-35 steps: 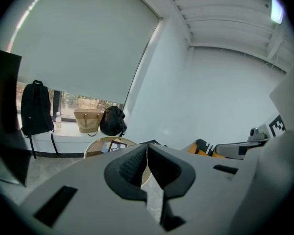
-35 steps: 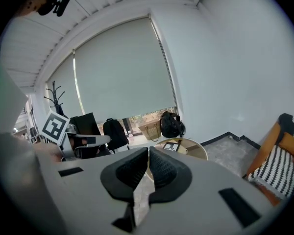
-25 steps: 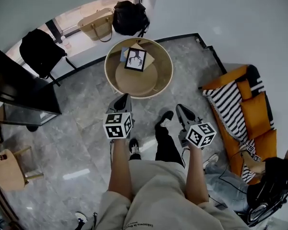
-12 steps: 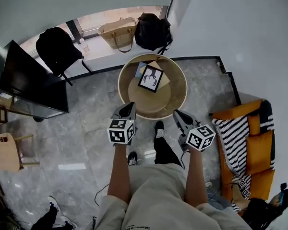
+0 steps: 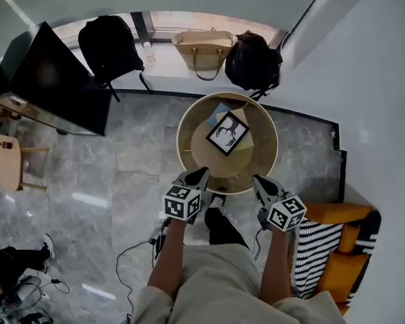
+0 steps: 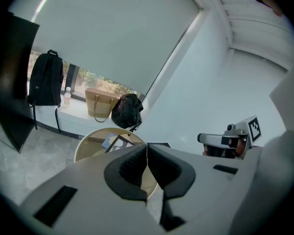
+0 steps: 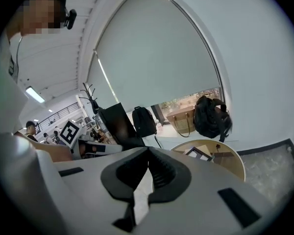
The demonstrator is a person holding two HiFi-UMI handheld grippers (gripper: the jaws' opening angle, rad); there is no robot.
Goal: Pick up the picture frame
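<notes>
The picture frame [image 5: 228, 133], black-edged with a dark drawing on white, lies on papers on a round wooden table [image 5: 189, 123]. It also shows small in the left gripper view [image 6: 118, 143] and in the right gripper view [image 7: 200, 153]. My left gripper [image 5: 201, 175] is shut and empty, its tips at the table's near rim. My right gripper [image 5: 256, 179] is shut and empty too, at the same rim further right. Both grippers stand short of the frame, one on each side, and touch nothing.
On the window ledge behind the table stand a black backpack [image 5: 109, 44], a tan tote bag [image 5: 202, 51] and a black bag [image 5: 253, 63]. A dark screen [image 5: 50, 79] stands at the left, a wooden chair [image 5: 3, 160] beyond it. An orange sofa with a striped cushion [image 5: 320, 248] is at the lower right. Cables [image 5: 131, 255] lie on the floor.
The table and frame have come closer, and both grippers have moved from well short of the table up to its near rim. The jaws stay shut.
</notes>
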